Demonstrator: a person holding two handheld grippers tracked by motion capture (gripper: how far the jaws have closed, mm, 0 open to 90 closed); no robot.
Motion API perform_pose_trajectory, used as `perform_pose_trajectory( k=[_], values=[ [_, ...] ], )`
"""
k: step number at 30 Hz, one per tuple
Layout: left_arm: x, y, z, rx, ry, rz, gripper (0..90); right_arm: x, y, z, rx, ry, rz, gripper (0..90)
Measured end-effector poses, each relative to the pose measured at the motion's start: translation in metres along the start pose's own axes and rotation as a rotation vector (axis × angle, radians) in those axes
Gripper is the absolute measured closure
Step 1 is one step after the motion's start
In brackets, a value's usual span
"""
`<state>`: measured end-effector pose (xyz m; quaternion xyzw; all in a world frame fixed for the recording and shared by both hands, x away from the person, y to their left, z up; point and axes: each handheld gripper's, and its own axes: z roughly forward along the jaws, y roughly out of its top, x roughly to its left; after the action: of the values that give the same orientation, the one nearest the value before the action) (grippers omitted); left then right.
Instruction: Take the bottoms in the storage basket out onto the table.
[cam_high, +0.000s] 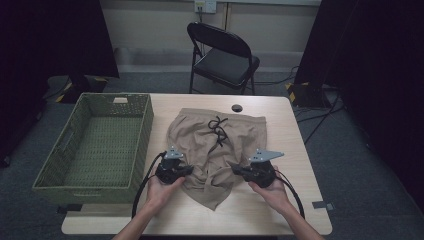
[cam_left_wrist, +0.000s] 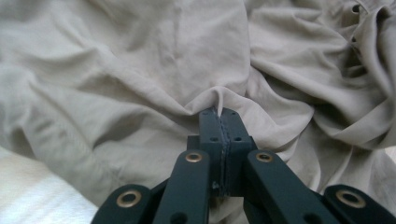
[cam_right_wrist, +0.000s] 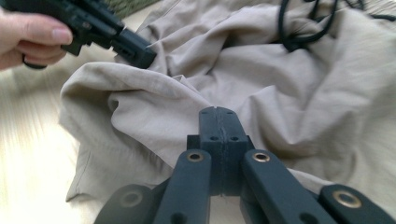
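**Both claws pinched on the shorts' near edge**

At the bottom of the high view I have the left gripper (cam_high: 186, 170) and the right gripper (cam_high: 239, 170) facing each other across the near end of the tan shorts (cam_high: 216, 145); each is pressed together on a fold of the cloth, a small peak of fabric rising between the left one's tips (cam_left_wrist: 219, 111); the shorts lie mid-frame on the table (cam_high: 280, 220), long axis running away from me toward the black drawstring (cam_high: 216, 131); farther left sits the green basket (cam_high: 145, 135), nearer my left hand, so I judge the lift swings leftward.
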<state>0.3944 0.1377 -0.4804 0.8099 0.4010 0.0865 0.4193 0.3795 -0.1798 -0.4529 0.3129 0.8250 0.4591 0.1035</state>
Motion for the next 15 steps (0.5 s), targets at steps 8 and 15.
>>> perform_pose_trajectory(
  k=[8,15],
  values=[
    [0.012,0.011,-0.026,-0.092,0.056,-0.019,89.9,-0.023,-0.003,-0.038,-0.069,-0.103,0.045,90.0],
    [0.019,0.01,-0.027,-0.076,0.095,-0.019,89.9,-0.055,-0.033,-0.081,-0.066,-0.242,0.114,90.0]
  ],
)
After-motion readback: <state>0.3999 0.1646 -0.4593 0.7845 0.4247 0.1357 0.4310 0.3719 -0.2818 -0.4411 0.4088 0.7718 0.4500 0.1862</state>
